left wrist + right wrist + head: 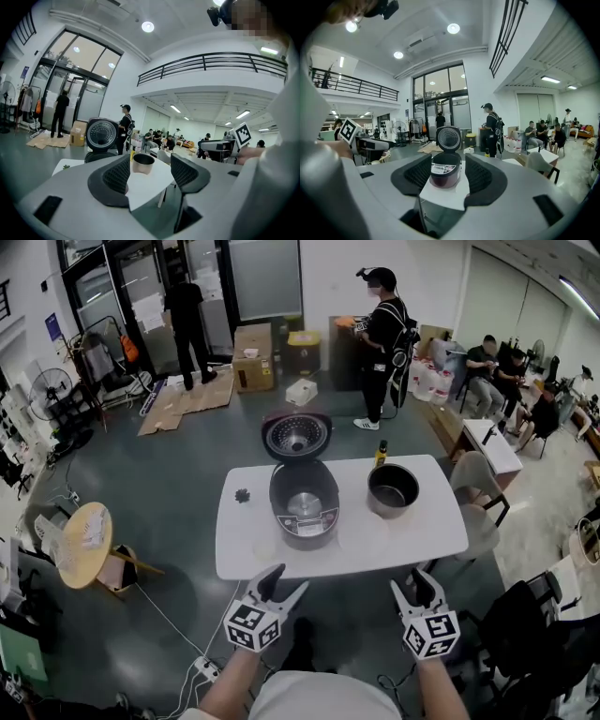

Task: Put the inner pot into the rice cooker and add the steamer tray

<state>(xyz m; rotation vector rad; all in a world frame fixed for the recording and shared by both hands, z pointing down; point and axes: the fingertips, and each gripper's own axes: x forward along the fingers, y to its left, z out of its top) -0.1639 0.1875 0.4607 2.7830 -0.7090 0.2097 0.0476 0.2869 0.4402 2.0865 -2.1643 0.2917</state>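
Observation:
The dark rice cooker (304,502) stands mid-table with its lid (296,435) swung up and its cavity bare. To its right on the white table (253,559) sits the metal inner pot (393,488). In front of the pot lies a pale round disc (364,533), possibly the steamer tray. My left gripper (281,582) and right gripper (417,585) hover open and empty just short of the table's near edge. In the left gripper view the pot (143,163) shows far off between the jaws of the left gripper (150,173). The right gripper (447,176) frames the cooker (445,172).
A small bottle (381,454) stands behind the pot, and a small dark object (243,495) lies left of the cooker. Chairs (478,493) stand at the table's right end. A round wooden table (84,545) is on the left, and a power strip with cable (204,669) lies on the floor. A person (382,343) stands beyond.

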